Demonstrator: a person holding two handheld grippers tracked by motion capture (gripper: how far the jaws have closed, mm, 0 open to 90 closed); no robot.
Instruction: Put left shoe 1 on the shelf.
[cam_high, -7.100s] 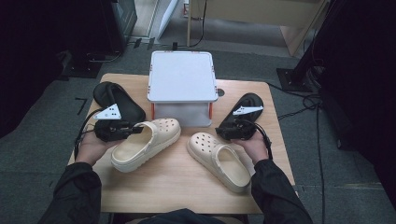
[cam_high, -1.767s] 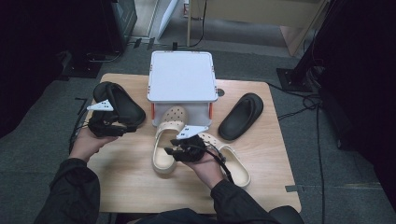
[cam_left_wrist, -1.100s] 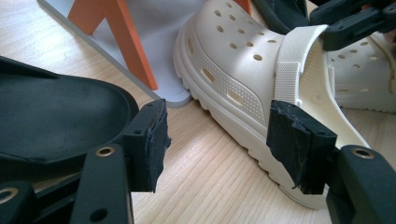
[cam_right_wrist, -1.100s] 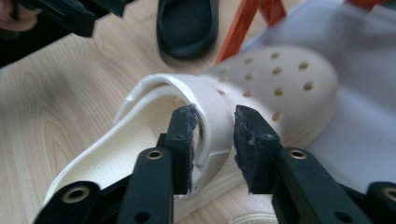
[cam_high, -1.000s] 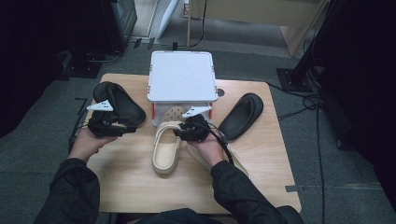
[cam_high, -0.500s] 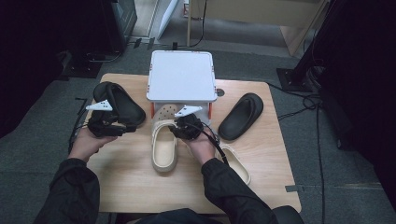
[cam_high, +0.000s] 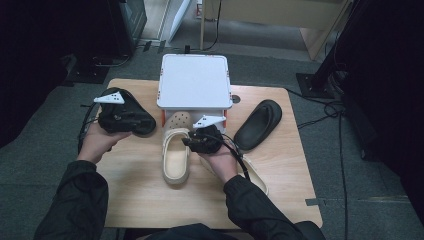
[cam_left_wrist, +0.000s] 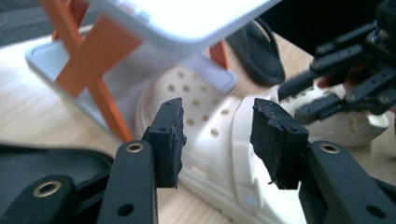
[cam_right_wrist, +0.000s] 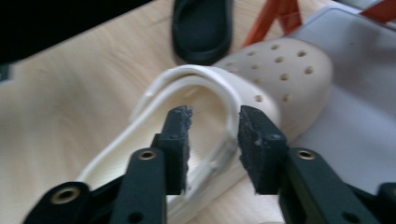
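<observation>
Right gripper (cam_high: 192, 141): pads (cam_right_wrist: 180, 140) straddle the side wall of the cream clog (cam_high: 176, 157); that wall sits between them with a slim gap showing at each pad, so whether they actually pinch it can't be told. In the high view the right hand (cam_high: 217, 160) covers the jaws.

Left gripper (cam_high: 131, 120): jaws have just been closing, pads (cam_left_wrist: 169, 135) apart with nothing between them, released. It hovers over the black slipper (cam_high: 127, 112) at 9 o'clock on the table (cam_high: 280, 165); the gripper body hides most of that slipper, and in the left gripper view a dark out-of-focus edge of it shows at the bottom left.

The cream clog lies at table centre, toe at 12 o'clock tucked under the white shelf (cam_high: 194, 80); the shelf top hides the toe from above. In the right gripper view the perforated toe rests on the shelf's grey lower tray (cam_right_wrist: 355, 107), between orange struts (cam_left_wrist: 100, 88). No other shoe is on that tray.

Second cream clog (cam_high: 255, 175) lies at 5 o'clock, mostly hidden under the right forearm, with its edge and the cable visible. Second black slipper (cam_high: 257, 124) sits at 3 o'clock, clear of both hands.
</observation>
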